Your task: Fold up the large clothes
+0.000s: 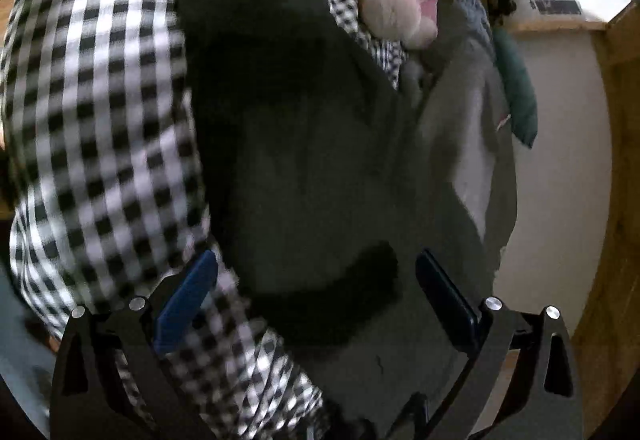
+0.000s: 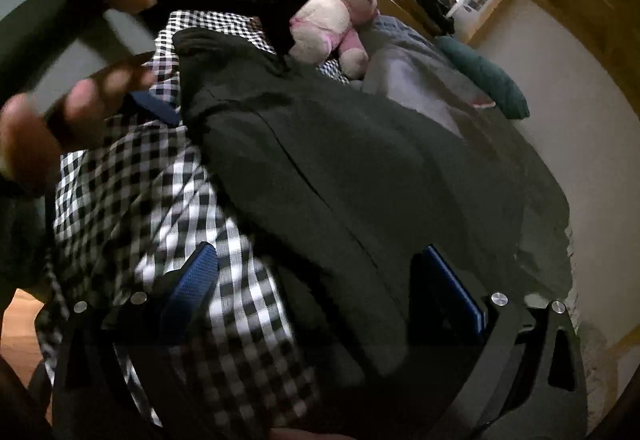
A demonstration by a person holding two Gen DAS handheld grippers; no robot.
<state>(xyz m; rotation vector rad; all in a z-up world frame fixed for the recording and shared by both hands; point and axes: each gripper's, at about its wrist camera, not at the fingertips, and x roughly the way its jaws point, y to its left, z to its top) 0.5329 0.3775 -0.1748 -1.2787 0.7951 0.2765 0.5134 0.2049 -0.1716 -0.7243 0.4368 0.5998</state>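
The dark garment (image 2: 340, 175) lies spread on the bed, over the black-and-white checked cover (image 2: 132, 199) and short of the plush toy (image 2: 336, 27), which sits beyond its far end. Both tools hang low over the garment's near edge. The left gripper (image 1: 316, 300) has its fingers released and wide apart, with dark cloth and a strip of checked cover showing between them; nothing is pinched. The right gripper (image 2: 316, 292) is likewise released, its blue-padded fingers (image 2: 456, 288) straddling the garment's near part without biting it. In the right wrist view the left hand (image 2: 52, 127) and its tool reach in over the garment's far left corner.

The step in hand looks like taking a fresh hold for a fold. To do it well, each tool should probably drop onto the garment's edge alone, well clear of the checked cover, since the left fingers now bridge both fabrics and could catch the bedding too. Both holds should sit on the same edge, level with each other, so the fold comes over square.

By count: one dark garment, one checked cover, one plush toy, one grey blanket (image 2: 404, 75) beside the toy, one green cushion (image 2: 480, 79) beyond the blanket, two tools.
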